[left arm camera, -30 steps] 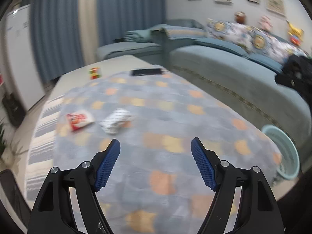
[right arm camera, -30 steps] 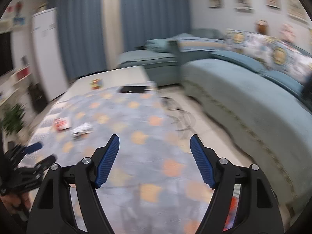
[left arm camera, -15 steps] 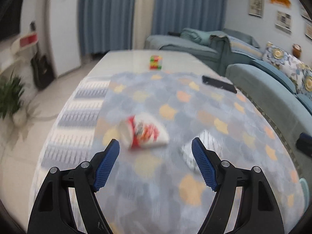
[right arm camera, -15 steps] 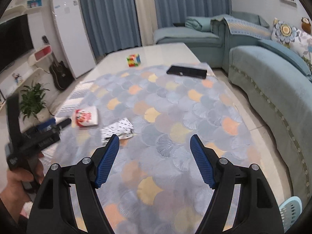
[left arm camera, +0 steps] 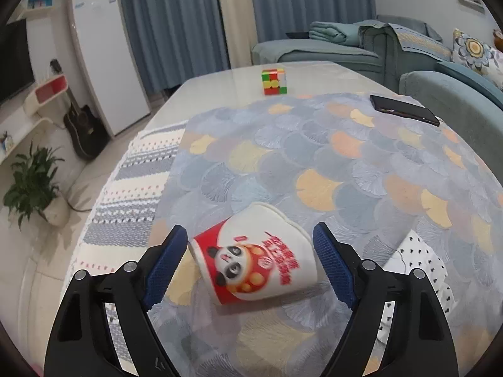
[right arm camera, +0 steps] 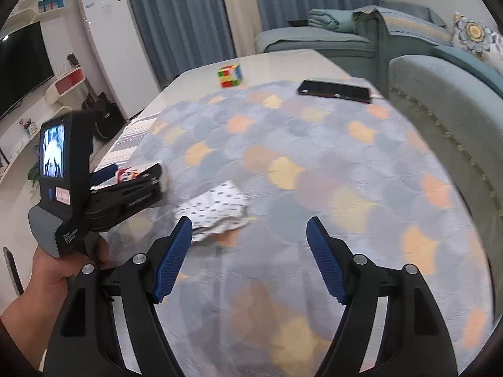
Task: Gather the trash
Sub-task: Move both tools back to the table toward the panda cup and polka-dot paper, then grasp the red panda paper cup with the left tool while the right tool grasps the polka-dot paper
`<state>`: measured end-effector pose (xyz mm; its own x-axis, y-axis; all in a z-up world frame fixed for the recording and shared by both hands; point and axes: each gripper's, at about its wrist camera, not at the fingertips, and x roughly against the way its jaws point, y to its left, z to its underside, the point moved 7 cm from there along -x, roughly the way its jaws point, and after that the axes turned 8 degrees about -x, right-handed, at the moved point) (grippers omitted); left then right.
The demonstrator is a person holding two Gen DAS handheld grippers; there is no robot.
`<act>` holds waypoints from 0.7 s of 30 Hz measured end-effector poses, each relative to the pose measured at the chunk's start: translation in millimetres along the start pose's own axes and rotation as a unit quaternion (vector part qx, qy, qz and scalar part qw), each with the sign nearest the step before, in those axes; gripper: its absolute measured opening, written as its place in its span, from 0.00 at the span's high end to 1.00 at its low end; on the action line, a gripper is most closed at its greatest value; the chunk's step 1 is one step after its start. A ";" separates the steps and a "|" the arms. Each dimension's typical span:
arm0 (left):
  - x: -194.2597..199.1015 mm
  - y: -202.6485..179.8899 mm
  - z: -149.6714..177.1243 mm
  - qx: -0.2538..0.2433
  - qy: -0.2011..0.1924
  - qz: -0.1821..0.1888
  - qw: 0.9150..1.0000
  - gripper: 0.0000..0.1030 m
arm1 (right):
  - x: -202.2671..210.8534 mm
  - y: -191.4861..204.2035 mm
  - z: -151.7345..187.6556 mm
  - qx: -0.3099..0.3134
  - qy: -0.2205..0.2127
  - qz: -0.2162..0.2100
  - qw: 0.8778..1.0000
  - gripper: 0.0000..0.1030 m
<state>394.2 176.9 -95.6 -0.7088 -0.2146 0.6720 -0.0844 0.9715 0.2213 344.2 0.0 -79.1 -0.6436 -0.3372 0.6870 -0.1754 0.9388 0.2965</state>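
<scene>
A red-and-white paper cup [left arm camera: 256, 257] with a panda print lies on its side on the patterned tablecloth [left arm camera: 314, 157]. My left gripper [left arm camera: 251, 264] straddles it, jaws still opening, pads clear of the cup on both sides. A crumpled white wrapper [right arm camera: 217, 212] with dark dots lies just right of the cup, also seen at the left wrist view's right edge as the wrapper [left arm camera: 418, 264]. My right gripper [right arm camera: 248, 257] hovers open over the cloth, a little right of and nearer than the wrapper, nothing between its fingers. In the right wrist view the left gripper [right arm camera: 138, 179] sits around the cup [right arm camera: 130, 174].
A colour cube [left arm camera: 274, 81] and a black phone [left arm camera: 404, 110] lie at the table's far end. A grey-blue sofa [right arm camera: 446, 110] runs along the right. Fridge [left arm camera: 103, 50], guitar [left arm camera: 83, 128] and potted plant [left arm camera: 31, 185] stand on the left floor.
Both grippers swung left and dropped toward the table. The left one closed in until the cup sits between its fingers; the right one drew near the wrapper.
</scene>
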 end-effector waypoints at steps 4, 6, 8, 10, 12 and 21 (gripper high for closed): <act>-13.9 14.9 11.6 0.046 0.037 0.027 0.998 0.22 | -20.0 20.3 1.0 0.020 -0.015 0.009 1.000 0.31; -14.8 19.0 14.9 0.062 0.041 0.041 0.996 0.23 | -30.4 25.4 2.1 0.023 -0.016 0.016 0.999 0.31; -15.6 17.0 17.7 0.066 0.043 0.053 0.995 0.28 | -39.9 28.3 3.5 0.021 -0.010 0.019 1.000 0.31; -14.6 17.5 18.4 0.067 0.042 0.049 0.996 0.31 | -47.9 30.2 5.5 0.021 -0.004 0.022 1.000 0.31; -14.2 19.1 18.7 0.073 0.040 0.048 0.995 0.35 | -57.4 31.6 6.9 0.025 0.002 0.032 0.999 0.31; -11.4 24.3 18.9 0.088 0.033 0.051 0.994 0.44 | -91.0 29.1 3.0 -0.015 0.048 0.028 0.998 0.29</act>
<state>387.1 204.9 -111.2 -0.6735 -0.1144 0.7303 -0.1394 0.9899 0.0265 395.5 58.2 -135.0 -0.5780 -0.2899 0.7628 -0.1167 0.9545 0.2743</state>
